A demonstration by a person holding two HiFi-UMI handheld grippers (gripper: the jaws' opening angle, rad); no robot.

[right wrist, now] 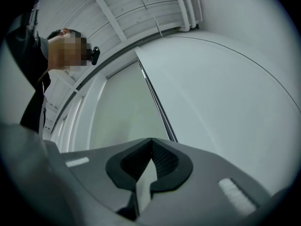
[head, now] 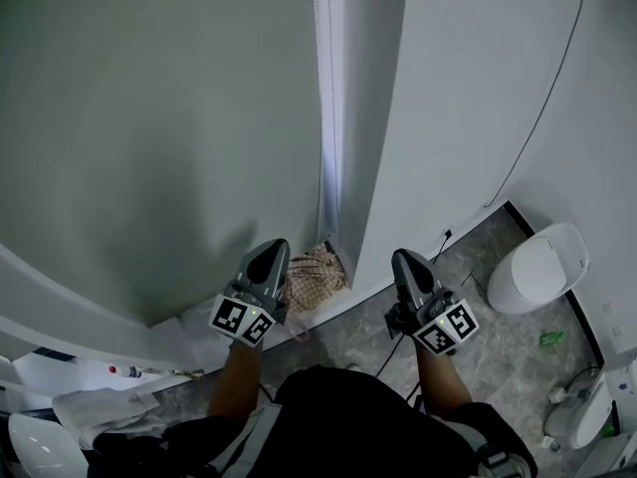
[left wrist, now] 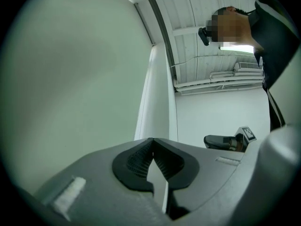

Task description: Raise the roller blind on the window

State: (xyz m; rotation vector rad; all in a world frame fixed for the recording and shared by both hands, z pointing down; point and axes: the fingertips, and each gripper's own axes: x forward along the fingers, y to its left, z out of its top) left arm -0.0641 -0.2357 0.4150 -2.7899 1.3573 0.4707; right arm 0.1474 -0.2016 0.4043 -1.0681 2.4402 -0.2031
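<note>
Head view: the roller blind [head: 159,118] hangs low, filling nine to twelve o'clock, with its bead chain [head: 329,118] dropping at twelve. The left gripper [head: 269,254] and right gripper [head: 403,260] sit near six, both pressed together and carrying nothing.

Left gripper view: the jaws meet tip to tip, and the chain [left wrist: 138,109] is just off at eleven.

Right gripper view: the jaws are closed and empty too, and the chain [right wrist: 162,114] runs away at one.

My call for a clean job: spread one pair first, bracket the chain squarely, pinch, then pull straight down along its line.
</note>
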